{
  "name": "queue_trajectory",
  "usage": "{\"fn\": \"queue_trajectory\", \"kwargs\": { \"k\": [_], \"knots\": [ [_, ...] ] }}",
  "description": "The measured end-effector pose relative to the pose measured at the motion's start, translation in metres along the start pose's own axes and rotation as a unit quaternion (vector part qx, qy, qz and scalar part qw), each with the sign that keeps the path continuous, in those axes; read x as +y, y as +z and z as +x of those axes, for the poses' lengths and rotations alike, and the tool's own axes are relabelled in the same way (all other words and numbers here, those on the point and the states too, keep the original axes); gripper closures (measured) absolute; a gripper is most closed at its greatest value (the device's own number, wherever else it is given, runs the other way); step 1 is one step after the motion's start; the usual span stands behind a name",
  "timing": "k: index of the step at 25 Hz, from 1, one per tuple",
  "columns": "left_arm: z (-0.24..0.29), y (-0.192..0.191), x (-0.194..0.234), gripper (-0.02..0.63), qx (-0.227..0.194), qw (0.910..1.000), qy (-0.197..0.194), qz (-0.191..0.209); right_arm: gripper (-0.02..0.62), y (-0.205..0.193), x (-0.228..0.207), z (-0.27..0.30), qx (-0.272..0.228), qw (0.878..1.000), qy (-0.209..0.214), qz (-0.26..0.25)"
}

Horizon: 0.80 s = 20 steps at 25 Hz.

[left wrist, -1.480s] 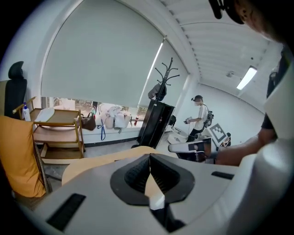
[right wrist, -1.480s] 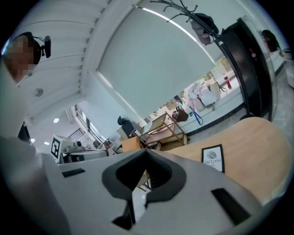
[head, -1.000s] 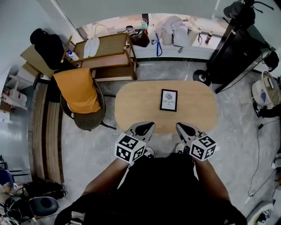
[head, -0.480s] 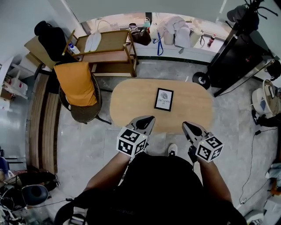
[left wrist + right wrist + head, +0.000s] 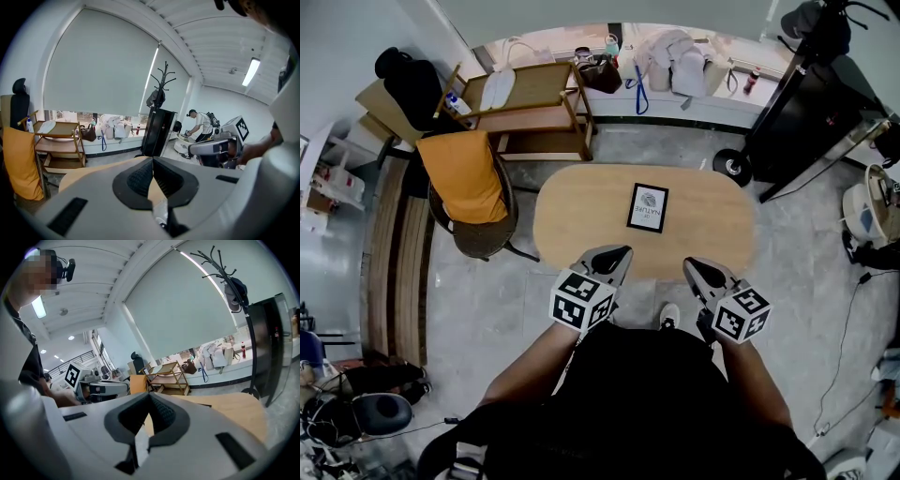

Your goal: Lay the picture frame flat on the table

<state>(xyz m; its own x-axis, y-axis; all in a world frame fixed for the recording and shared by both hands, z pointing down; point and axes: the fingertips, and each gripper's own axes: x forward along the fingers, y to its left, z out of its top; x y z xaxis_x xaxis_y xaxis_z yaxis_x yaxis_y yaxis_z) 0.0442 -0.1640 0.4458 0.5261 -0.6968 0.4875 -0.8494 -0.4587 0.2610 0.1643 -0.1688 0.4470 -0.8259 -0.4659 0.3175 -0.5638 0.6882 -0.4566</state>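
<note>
Picture frame (image 5: 647,207) looks flat on the table (image 5: 572,225) at 12 o'clock. We hold left gripper (image 5: 622,252) and right gripper (image 5: 690,266) closed, empty, at 6. Next: verify, retreat.

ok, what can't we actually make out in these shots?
- Print on the frame: head view, too small to read.
- Its back: head view, hidden underneath, against the table.
- Left gripper view: no frame visible; the left gripper covers most of the table.
- Right gripper view: frame is only an edge-on sliver beyond the right gripper; its face can't be seen.
</note>
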Motion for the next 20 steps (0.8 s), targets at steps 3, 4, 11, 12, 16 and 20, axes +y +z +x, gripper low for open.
{"fn": "queue_trajectory", "kwargs": {
  "k": [3, 4, 11, 12, 16, 20],
  "knots": [
    [0.001, -0.001, 0.0005, 0.601, 0.002, 1.0, 0.003, 0.001, 0.595, -0.0002, -0.0021, 0.0005, -0.001, 1.0, 0.002, 0.0],
    [0.0007, -0.0015, 0.0011, 0.601, 0.002, 1.0, 0.004, 0.001, 0.595, -0.0007, -0.0024, 0.001, -0.001, 1.0, 0.002, 0.0],
    [-0.0014, -0.0028, 0.0053, 0.601, 0.004, 1.0, 0.006, 0.002, 0.595, -0.0014, 0.0004, 0.0065, 0.0, 1.0, 0.004, -0.001],
    [-0.0017, -0.0027, 0.005, 0.601, 0.004, 1.0, 0.005, 0.002, 0.595, -0.0014, 0.0013, 0.0066, 0.001, 1.0, 0.004, -0.002],
    [-0.0033, -0.0024, 0.0045, 0.601, 0.004, 1.0, 0.002, 0.003, 0.595, -0.0002, 0.0036, 0.0078, 0.001, 1.0, 0.002, -0.003],
    [-0.0058, -0.0049, 0.0013, 0.601, 0.006, 1.0, -0.001, 0.005, 0.595, -0.003, 0.0059, 0.0049, -0.001, 1.0, 0.001, -0.002]
  ]
}}
